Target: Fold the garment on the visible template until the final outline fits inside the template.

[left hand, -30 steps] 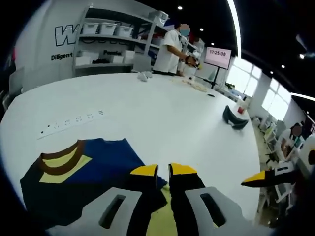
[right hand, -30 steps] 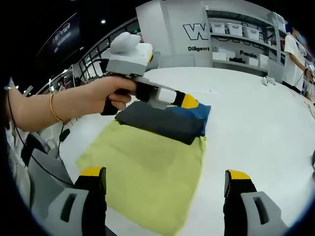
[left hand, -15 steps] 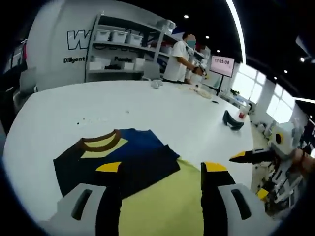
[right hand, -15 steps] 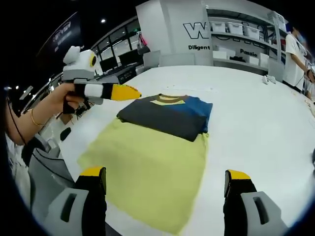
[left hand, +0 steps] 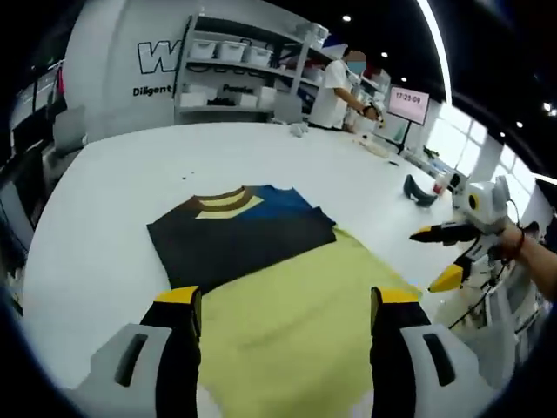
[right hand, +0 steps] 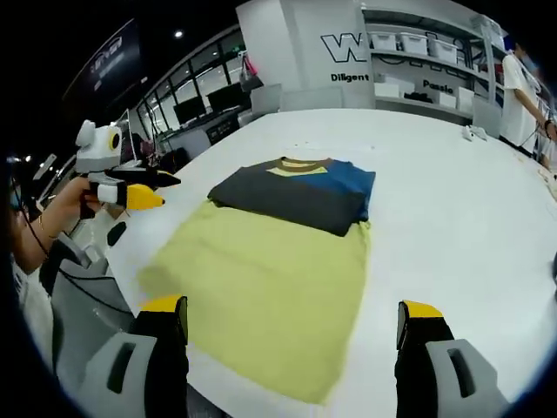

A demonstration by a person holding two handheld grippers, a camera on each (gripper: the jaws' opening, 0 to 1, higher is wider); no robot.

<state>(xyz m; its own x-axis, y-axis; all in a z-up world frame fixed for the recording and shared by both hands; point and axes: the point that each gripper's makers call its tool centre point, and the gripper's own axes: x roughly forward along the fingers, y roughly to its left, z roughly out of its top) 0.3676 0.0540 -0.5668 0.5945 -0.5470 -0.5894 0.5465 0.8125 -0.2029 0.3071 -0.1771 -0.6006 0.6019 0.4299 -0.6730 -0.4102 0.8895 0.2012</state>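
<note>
Right gripper view: the right gripper point(right hand: 294, 335) hangs over the near edge of the yellow-green template point(right hand: 261, 296), jaws wide apart and empty. Left gripper point(left hand: 283, 326) likewise spread, empty. The folded dark garment point(right hand: 291, 193) lies across the template's far end on the white table point(right hand: 452, 218). Folding looks nearly done; next, check its outline fits inside.
</note>
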